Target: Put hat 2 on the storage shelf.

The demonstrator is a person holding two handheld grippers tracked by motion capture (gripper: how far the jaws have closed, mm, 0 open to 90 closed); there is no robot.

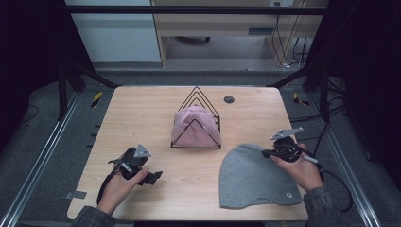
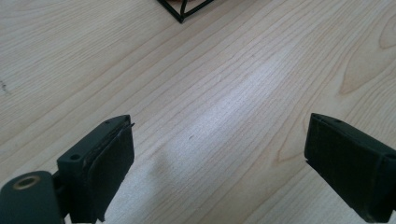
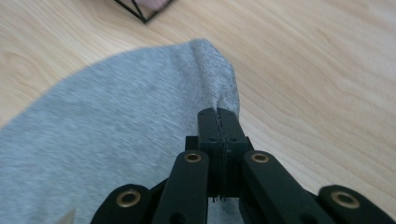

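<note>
a lab-style recording rig: dark frame bars [image 1: 189, 9] across the top of the frame, a lone wooden table [image 1: 142, 123] at centre, floor rails [image 1: 42, 156] at left, loose cables [image 1: 288, 42] upper right.

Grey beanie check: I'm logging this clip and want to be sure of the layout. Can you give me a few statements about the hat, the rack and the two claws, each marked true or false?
1. The right claw is shut on the edge of the grey beanie. True.
2. The left claw holds the pink hat. False: its jaws stand wide open over bare table.
3. The pink hat sits in the black wire rack. True.
4. The grey beanie hangs on the rack. False: it lies flat on the table, in front of the rack and to its right in the high view.
</note>
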